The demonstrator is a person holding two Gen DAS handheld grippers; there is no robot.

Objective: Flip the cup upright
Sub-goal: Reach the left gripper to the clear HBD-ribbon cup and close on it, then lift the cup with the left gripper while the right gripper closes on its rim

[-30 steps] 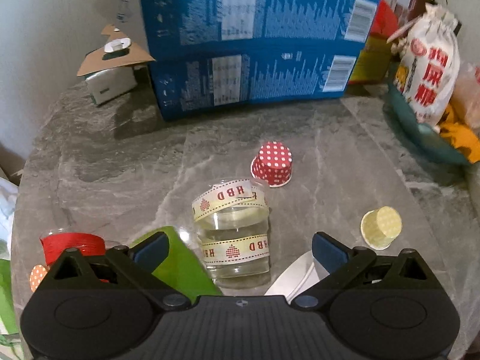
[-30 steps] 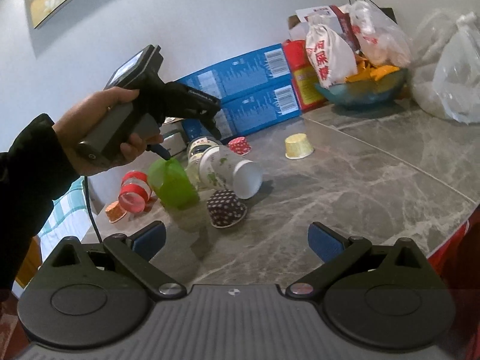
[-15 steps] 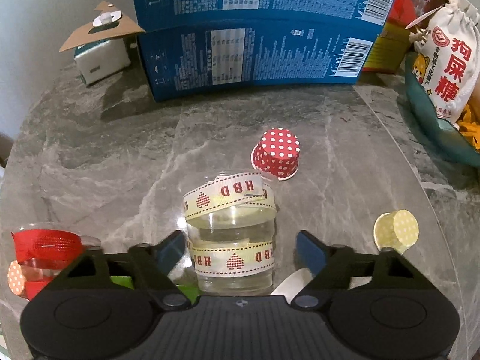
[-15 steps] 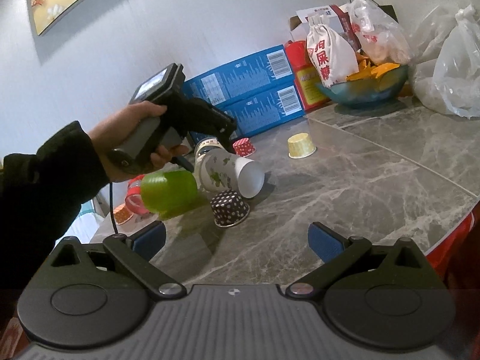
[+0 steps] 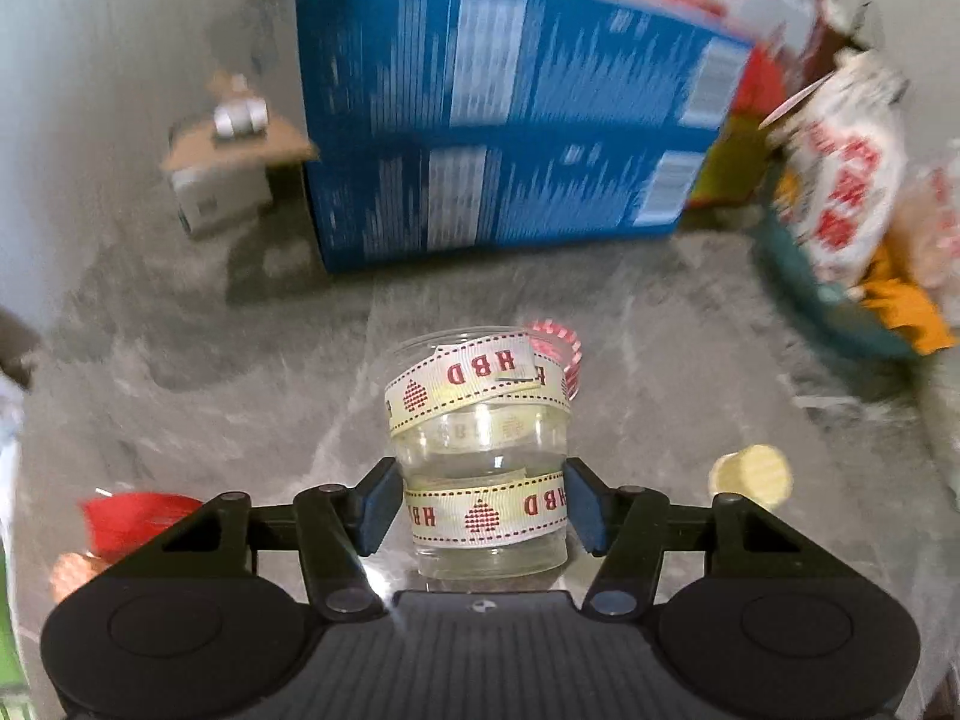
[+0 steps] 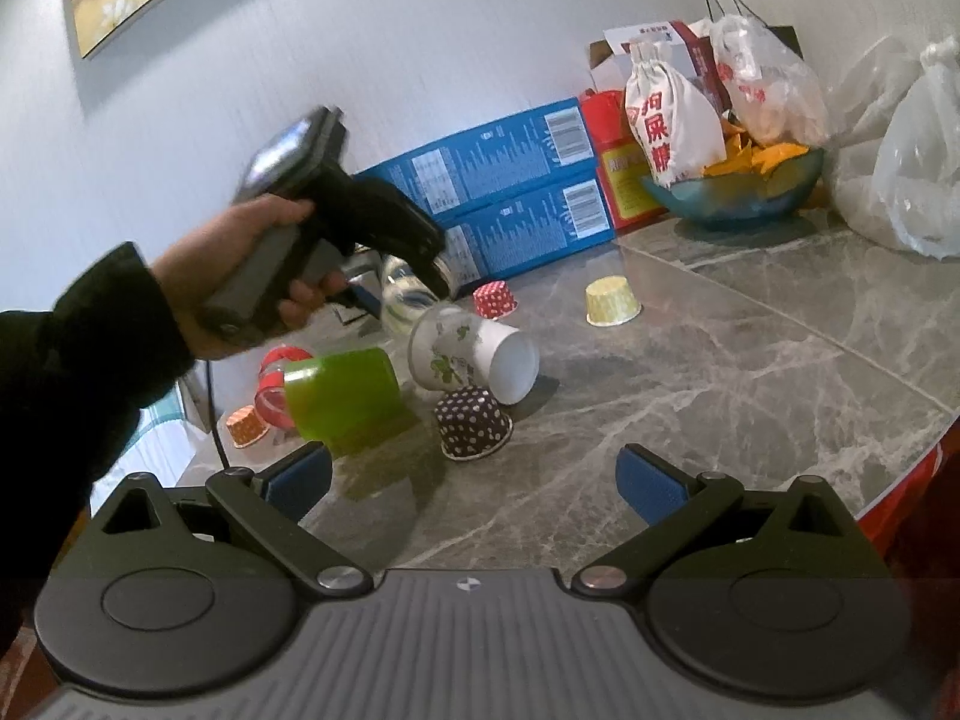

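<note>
My left claw [image 5: 483,504] is clamped on the clear ribbon-wrapped cup [image 5: 480,450], lower middle of the left wrist view, blue pads pressing both sides near its wider end. Can't tell if it's off the worktop [image 5: 660,360]. My right claw [image 6: 474,480] hangs wide apart, nothing in it, above the marble.

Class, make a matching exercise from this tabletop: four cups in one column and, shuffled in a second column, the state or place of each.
Cups:
1. clear ribbon cup
2. green cup
3. floral paper cup
4. yellow cupcake liner

States:
A. lying on its side, white base towards the camera
B. standing alone, upside down
C. between the left tool's fingers
D. lying on its side beside a red-ribboned cup

Pairs: 1-C, 2-D, 3-A, 4-B
</note>
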